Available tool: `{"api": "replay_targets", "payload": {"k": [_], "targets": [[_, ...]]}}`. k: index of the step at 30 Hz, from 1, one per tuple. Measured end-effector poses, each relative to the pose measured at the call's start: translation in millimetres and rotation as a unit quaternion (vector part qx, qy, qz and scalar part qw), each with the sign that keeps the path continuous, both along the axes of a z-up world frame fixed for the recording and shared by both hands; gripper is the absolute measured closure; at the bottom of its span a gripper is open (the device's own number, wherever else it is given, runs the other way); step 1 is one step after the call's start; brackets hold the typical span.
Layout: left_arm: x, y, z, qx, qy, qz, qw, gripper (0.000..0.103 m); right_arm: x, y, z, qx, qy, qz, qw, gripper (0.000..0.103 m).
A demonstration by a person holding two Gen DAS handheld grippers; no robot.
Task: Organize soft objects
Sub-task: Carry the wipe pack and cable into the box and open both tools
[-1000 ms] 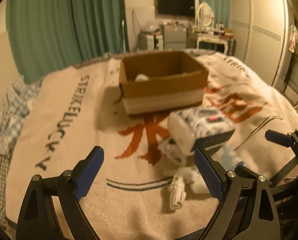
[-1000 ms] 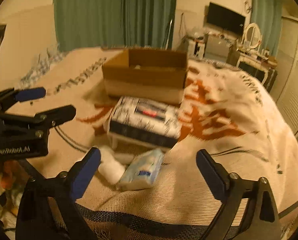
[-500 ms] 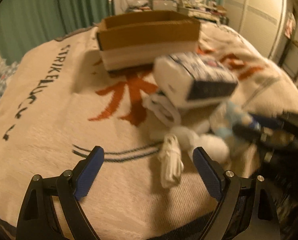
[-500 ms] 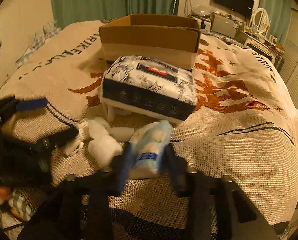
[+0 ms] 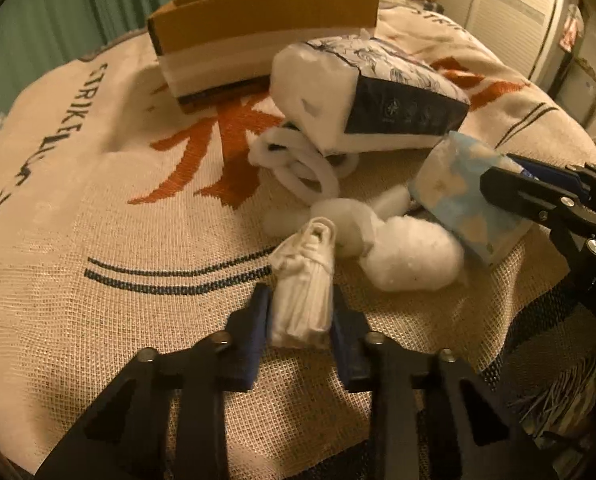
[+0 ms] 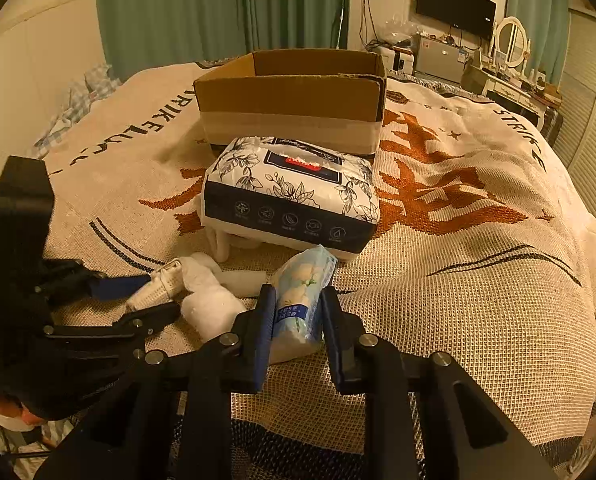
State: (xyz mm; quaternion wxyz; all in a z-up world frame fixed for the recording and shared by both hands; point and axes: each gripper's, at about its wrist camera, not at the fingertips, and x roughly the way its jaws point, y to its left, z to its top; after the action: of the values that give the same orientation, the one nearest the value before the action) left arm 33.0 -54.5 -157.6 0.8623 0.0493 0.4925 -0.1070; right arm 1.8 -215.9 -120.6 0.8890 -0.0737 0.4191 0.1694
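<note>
One cardboard box [image 6: 294, 100] stands on one woven blanket [image 6: 478, 280]. There is one large floral tissue pack [image 6: 294, 196], one small blue tissue packet [image 6: 302, 296], one white cloth bundle [image 5: 304, 292], and what look like two cotton wads [image 5: 412, 258], though they blur together.

Blanket [image 6: 478, 272] woven with "STRIKE LU…" left of the grippers, "STRIK…" far right; big orange characters ahead. Tissue pack [image 6: 294, 188] print too small to read.

Dim amber indoor light, fisheye-warped edges, slight softness.
</note>
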Motion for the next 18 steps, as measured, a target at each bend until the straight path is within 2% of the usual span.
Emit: {"api": "replay_targets", "payload": {"k": [5, 11, 18], "targets": [[-5.1, -0.3, 8.8, -0.003, -0.016, -0.006, 0.9999, 0.082, -3.9, 0.3, 5.4, 0.003, -0.012, 0.001, 1.0, 0.082], [-12.4, 2.6, 32.2, -0.016, -0.056, -0.009, 0.9983, 0.082, -11.7, -0.1, 17.9, 0.003, -0.029, -0.001, 1.0, 0.083], [-15.9, 9.5, 69.9, -0.027, -0.099, -0.014, 0.9946, 0.082, -15.8, -2.0, 50.2, 0.019, -0.06, 0.001, 0.998, 0.083]]}}
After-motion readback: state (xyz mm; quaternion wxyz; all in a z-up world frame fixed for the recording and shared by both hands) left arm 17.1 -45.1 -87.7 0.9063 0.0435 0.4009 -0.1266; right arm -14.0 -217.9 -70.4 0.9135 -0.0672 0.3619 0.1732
